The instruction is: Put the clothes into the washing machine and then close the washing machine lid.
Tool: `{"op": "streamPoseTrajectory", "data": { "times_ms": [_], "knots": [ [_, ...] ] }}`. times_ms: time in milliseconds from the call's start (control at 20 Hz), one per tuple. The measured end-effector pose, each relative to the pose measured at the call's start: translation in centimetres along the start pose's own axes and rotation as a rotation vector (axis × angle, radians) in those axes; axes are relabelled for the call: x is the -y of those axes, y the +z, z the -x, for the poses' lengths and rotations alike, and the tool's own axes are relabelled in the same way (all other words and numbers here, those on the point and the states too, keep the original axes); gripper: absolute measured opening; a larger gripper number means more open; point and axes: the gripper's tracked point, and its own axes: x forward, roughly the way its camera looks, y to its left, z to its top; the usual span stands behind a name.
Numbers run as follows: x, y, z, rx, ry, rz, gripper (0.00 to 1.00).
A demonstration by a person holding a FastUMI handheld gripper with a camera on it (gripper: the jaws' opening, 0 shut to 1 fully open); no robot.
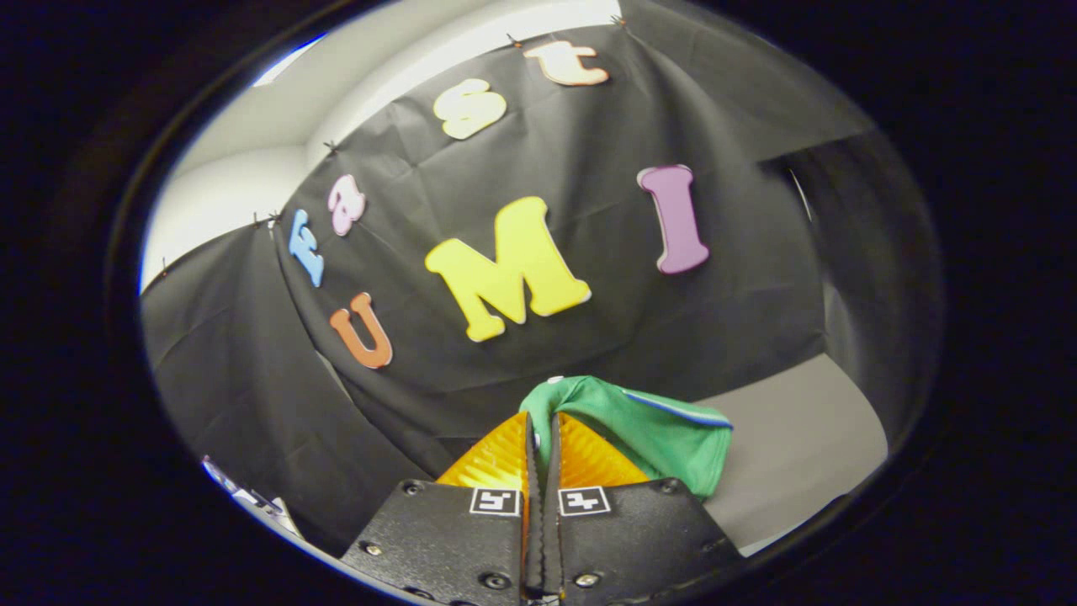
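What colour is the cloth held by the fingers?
Green, with a thin blue-and-white stripe; gripper view.

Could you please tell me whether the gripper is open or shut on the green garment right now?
Shut on it: the gripper has its two fingers pressed together, pinching a fold of the green fabric garment, which drapes off beside them.

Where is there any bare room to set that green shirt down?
One free patch shows: the bare grey surface beyond the green garment, bordered by the black cloth wall behind and beside it. It is crowded at the gripper itself, whose fingers are closed on the garment, which drapes over one finger. Something small and unclear lies by the other finger.
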Motion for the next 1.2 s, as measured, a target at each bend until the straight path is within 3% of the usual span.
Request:
{"op": "streamPoseTrajectory", "data": {
  "times_ms": [350, 600, 900, 1200],
  "knots": [
    [-10.0, 3.1, 0.1, 0.091, 0.152, 0.080, 0.04],
    [-14.8, 2.3, -1.2, 0.085, 0.207, 0.112, 0.04],
    [-17.6, -1.4, -4.8, 0.023, 0.224, 0.098, 0.04],
    [-18.5, -6.9, -8.9, -0.071, 0.190, 0.091, 0.04]
  ]
}}
